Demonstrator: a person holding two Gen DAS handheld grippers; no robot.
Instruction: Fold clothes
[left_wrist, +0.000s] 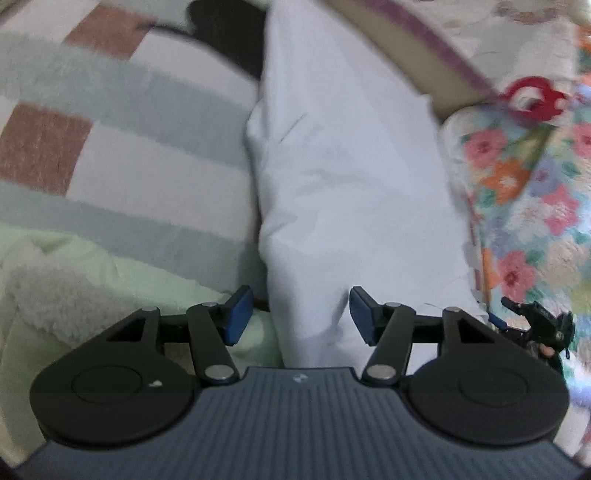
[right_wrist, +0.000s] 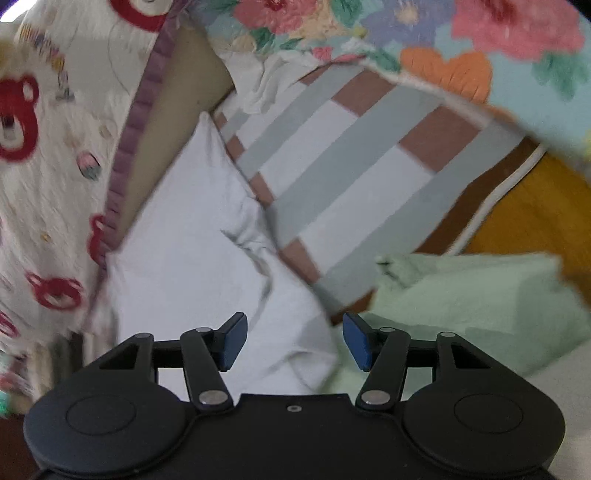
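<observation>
- Left wrist view, far left: a pale green fleecy cloth (left_wrist: 70, 280) lies bunched under a fuzzy blanket of grey, white and dusty-pink blocks (left_wrist: 122, 147).
- Centre: a folded pale lavender-white cotton garment (left_wrist: 347, 177) runs in a long band from the top of the view down to the gripper, beside the blanket's edge.
- The left gripper (left_wrist: 301, 314) has its blue-padded jaws standing apart — the near end of the pale garment lies between them, but neither pad presses on it.
- Far right: a quilted floral cover in pink, orange and blue (left_wrist: 524, 192), with part of another black gripper (left_wrist: 535, 325) at its lower edge.
- Right wrist view, far left: a cream cloth printed with red bears and edged with a purple frill (right_wrist: 48, 192).
- Centre: the same pale garment (right_wrist: 192, 251), creased, lies against the striped blanket (right_wrist: 343, 177).
- The right gripper (right_wrist: 294, 341) is wide open and holds nothing — the garment's corner sits below the gap, untouched.
- Right: the green cloth (right_wrist: 472, 295), with a mustard-and-brown cushion with white piping (right_wrist: 524, 221) behind it.
</observation>
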